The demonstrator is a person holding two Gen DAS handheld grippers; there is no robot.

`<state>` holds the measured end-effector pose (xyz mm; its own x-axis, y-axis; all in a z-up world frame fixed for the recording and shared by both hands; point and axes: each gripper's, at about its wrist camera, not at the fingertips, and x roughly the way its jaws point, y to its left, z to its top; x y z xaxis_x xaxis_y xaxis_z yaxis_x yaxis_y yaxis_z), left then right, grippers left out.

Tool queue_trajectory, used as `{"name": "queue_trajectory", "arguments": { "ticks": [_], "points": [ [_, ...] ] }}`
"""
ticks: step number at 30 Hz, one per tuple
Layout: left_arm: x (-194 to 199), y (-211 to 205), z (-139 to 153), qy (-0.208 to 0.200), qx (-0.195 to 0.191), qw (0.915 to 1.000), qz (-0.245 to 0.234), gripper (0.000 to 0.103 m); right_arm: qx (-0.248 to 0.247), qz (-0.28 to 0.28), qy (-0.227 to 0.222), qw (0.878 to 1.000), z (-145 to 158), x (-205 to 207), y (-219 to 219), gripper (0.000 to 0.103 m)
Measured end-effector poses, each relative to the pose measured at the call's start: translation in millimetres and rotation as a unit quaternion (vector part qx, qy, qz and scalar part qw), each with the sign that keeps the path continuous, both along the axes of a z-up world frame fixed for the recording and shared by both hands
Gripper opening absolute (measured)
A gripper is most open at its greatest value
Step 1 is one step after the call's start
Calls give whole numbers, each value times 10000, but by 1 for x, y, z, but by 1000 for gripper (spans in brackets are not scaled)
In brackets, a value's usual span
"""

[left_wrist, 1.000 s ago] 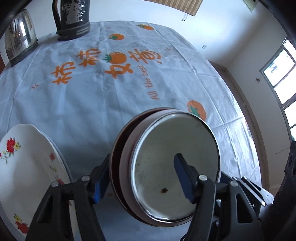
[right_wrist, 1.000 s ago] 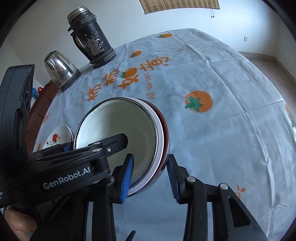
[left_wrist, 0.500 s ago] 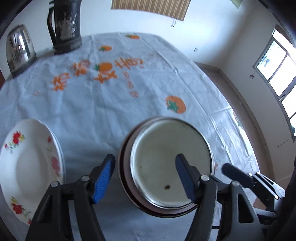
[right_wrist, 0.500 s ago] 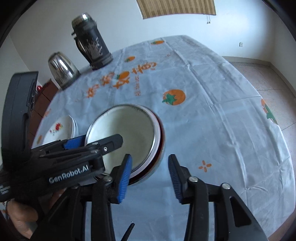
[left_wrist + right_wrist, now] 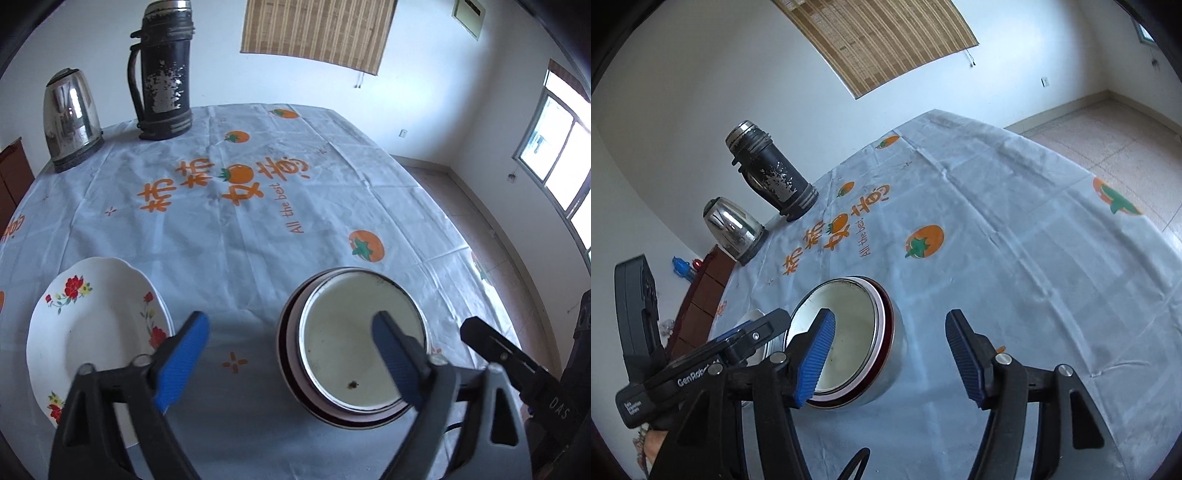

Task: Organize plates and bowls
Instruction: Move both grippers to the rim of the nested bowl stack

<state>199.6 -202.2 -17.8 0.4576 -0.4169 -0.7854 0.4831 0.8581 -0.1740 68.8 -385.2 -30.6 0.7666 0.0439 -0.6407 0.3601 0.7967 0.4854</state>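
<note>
The table [image 5: 258,229] wears a pale cloth with orange fruit and letters, and the stacked bowls [image 5: 354,347] stand on it near the front edge; I take them as the landmark. Only the left wrist view shows the whole flowered plate [image 5: 99,328], which lies to the left of the bowls, apart from them, with a bare strip of cloth between; in the right wrist view only a small white piece shows behind the other tool. Far behind the bowls, at the back edge, stand the dark flask [image 5: 162,70] and the steel kettle [image 5: 70,118], seen in both views. The left gripper [image 5: 291,358] has its jaws opening, wide apart, and nothing is between them. The right gripper [image 5: 890,362] also has its jaws opening; its left pad lies in front of the bowls, not pressing them.
</note>
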Motion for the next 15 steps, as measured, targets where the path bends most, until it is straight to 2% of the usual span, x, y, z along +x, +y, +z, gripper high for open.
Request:
{"name": "queue_trajectory", "arguments": {
  "ticks": [3,8,12,15],
  "points": [
    [0,-1,-4,-116,80,9999,59,101,109,107,15,9999,-8,2,-4,64],
    [5,-3,-14,-16,332,9992,210,102,171,112,130,9997,-22,10,-6,64],
    [9,-10,-22,105,818,9958,390,102,570,145,17,9983,-32,11,-12,64],
    [5,-16,-27,58,954,9950,281,102,591,142,129,9981,-37,16,-12,64]
  ]
}}
